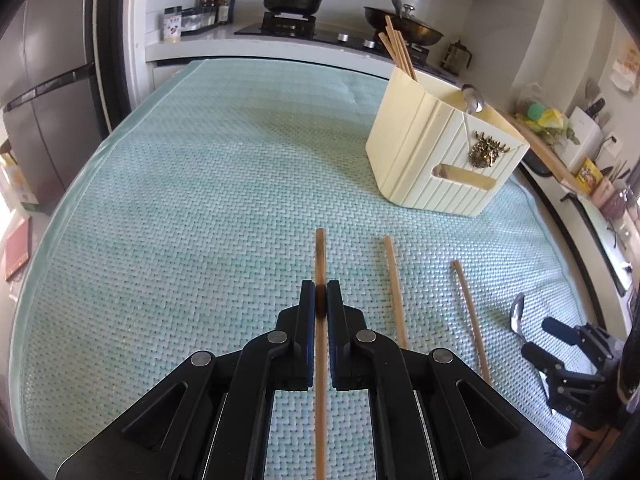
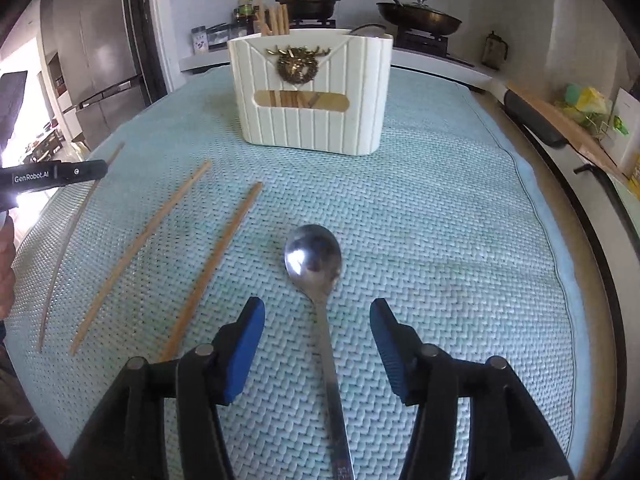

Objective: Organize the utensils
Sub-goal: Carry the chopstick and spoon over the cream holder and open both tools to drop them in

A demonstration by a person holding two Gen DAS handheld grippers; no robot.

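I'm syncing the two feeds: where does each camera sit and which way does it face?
Left wrist: on the left gripper, angled down at the mat; jaws shut on a chopstick; right gripper at its right edge.
Right wrist: on the right gripper, facing the utensil holder; jaws open astride a spoon.
Shared: holder, loose chopsticks, spoon, stove.

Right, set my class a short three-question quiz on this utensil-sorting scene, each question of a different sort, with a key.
1. True or false: the left gripper is shut on a chopstick.
2. What lies between the open fingers of the right gripper?
A. a fork
B. a spoon
C. a knife
3. Fill in: chopsticks already stand in the cream ______ on the green mat.

Key: 1 true; 2 B; 3 holder.
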